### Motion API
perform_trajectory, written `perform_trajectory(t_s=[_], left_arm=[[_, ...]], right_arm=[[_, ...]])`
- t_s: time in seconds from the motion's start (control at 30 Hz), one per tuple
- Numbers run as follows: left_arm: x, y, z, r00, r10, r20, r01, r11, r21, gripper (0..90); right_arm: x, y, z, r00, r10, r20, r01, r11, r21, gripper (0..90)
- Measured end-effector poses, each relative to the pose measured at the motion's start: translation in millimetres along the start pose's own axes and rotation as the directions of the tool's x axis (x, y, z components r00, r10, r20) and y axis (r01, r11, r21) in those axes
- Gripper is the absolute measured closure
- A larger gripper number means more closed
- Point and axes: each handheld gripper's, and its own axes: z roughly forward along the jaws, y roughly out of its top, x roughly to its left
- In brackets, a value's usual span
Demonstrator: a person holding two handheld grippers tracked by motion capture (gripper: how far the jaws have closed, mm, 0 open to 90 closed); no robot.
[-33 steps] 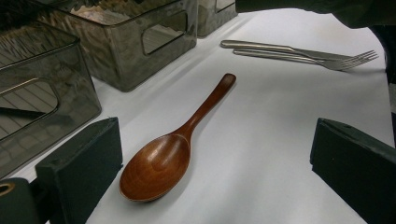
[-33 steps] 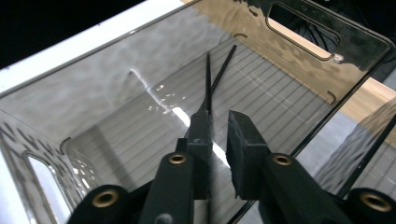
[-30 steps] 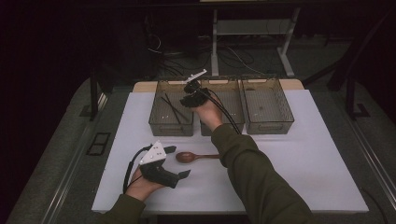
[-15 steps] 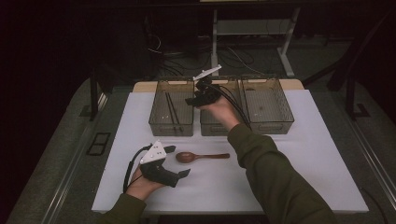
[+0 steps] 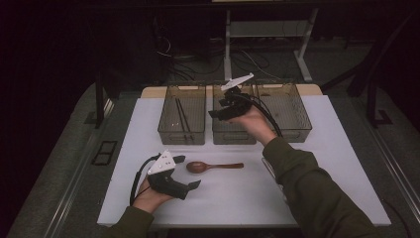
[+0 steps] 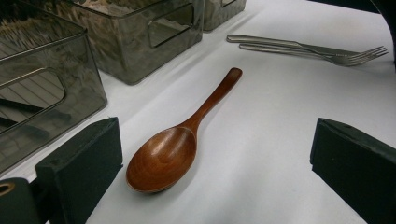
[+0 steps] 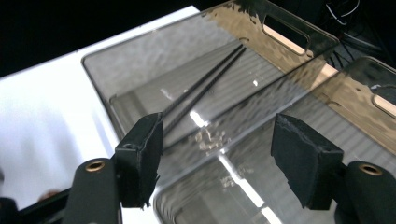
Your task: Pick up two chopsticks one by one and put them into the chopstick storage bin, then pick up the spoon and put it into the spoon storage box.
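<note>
Wooden spoon (image 6: 173, 151) lies between left gripper (image 6: 215, 163) jaws (wide, untouching).

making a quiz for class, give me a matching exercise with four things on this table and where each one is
Things:
1. wooden spoon
2. chopsticks
3. forks
4. right hand-held gripper

Places:
A. inside the left bin
B. held above the middle bin
C. on the white mat beside the left hand-held gripper
D. on the white mat beyond the spoon's handle

Pairs: 1-C, 2-A, 3-D, 4-B
</note>
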Motion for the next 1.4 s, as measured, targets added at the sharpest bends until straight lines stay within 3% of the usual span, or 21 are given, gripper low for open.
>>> perform_trajectory(t_s=[0.4, 0.87, 1.03, 1.23, 1.4], left_arm=[[-0.1, 0.4, 3.3, 1.0, -0.002, 0.007, 0.002, 1.0, 0.004, 1.2], [-1.5, 1.9, 4.2, 0.9999, 0.005, 0.009, -0.005, 1.0, 0.008, 1.2], [-1.0, 1.4, 3.8, 1.0, 0.003, 0.009, -0.004, 1.0, 0.008, 1.2], [-0.3, 1.3, 3.8, 0.9999, -0.001, 0.01, 0.001, 1.0, 0.0, 1.2], [-2.2, 2.1, 3.5, 0.9999, 0.009, 0.006, -0.009, 0.9999, 0.011, 1.2]], right_arm=[[-6.3, -42.1, -44.0, 0.9986, 0.023, -0.047, -0.025, 0.9991, -0.034, 30.8], [-13.6, -84.0, -80.7, 0.9962, 0.07, -0.052, -0.075, 0.9932, -0.09, 27.0], [-14.4, -98.6, -92.7, 0.9958, 0.089, -0.023, -0.091, 0.9902, -0.106, 18.6], [-10.4, -116.6, -110.9, 0.9959, 0.09, 0.01, -0.087, 0.985, -0.148, 18.6], [-7.8, -133.3, -121.0, 0.995, 0.1, 0.006, -0.098, 0.9842, -0.148, 17.7]])
